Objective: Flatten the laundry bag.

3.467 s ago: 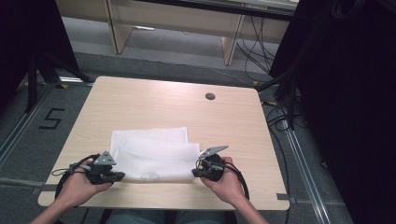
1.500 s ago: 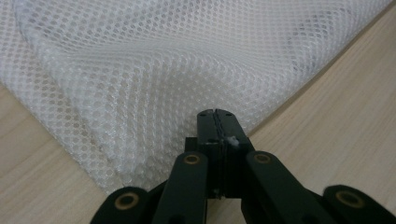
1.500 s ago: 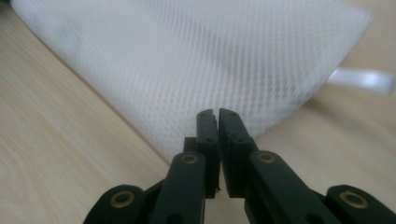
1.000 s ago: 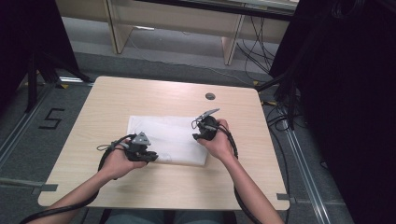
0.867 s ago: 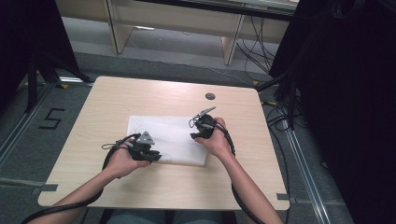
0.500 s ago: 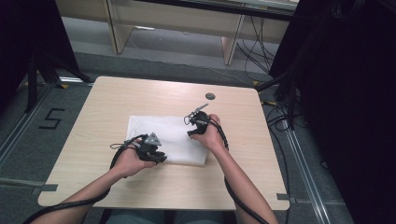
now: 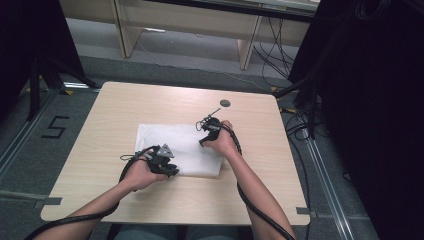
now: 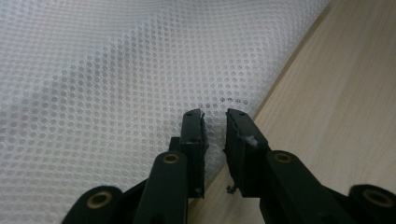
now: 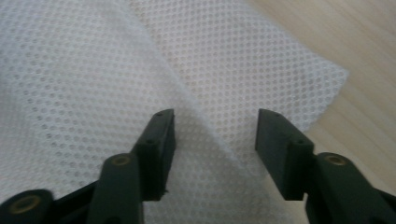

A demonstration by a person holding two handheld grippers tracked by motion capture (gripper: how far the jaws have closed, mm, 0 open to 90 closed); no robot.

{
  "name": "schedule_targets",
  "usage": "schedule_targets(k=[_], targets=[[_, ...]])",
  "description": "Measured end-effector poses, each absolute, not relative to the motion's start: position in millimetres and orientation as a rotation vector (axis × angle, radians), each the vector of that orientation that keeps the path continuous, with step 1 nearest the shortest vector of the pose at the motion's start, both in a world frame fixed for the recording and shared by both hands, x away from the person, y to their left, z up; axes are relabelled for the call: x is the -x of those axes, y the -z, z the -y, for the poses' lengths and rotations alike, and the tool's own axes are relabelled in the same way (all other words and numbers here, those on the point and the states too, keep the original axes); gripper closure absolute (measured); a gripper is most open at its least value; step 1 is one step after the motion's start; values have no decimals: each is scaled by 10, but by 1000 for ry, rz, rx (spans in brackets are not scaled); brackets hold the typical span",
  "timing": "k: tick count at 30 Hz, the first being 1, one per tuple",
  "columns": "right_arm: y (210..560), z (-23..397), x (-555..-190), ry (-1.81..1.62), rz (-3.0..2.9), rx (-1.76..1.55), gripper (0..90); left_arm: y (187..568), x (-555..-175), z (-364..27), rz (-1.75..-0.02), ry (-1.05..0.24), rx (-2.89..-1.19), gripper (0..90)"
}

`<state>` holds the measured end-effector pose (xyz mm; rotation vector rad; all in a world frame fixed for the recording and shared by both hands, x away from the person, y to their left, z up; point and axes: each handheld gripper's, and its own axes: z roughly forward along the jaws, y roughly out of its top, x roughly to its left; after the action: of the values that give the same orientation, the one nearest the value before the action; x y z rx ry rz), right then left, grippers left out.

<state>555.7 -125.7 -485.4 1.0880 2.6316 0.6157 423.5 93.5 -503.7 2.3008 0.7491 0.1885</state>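
two grippers over folded mesh cloth (image 7: 180, 150), left gripper (image 8: 215, 126) jaws narrow at its edge, right gripper (image 9: 212, 135) jaws wide

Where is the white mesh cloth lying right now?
In the high view, the white mesh cloth lies folded at the middle of the table, between both hands.

Pale wood desk (image 7: 125, 115) at centre, small dark round cap (image 7: 225, 103) near its 1 o'clock corner. Grey floor (image 7: 30, 165) all round; a black "5" (image 7: 55, 128) marked at 9 o'clock. Light wooden furniture legs (image 7: 248, 45) at 12. Black curtain (image 7: 370, 100) and loose cables (image 7: 300, 125) at 3
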Motion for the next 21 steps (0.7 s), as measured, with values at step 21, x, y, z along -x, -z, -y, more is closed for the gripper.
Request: schedule_targets(k=[21], targets=[[4594,1192,-5345,-689,-2702,-1017,897,5049,-4276,-931,-761,-184,-2290,778]])
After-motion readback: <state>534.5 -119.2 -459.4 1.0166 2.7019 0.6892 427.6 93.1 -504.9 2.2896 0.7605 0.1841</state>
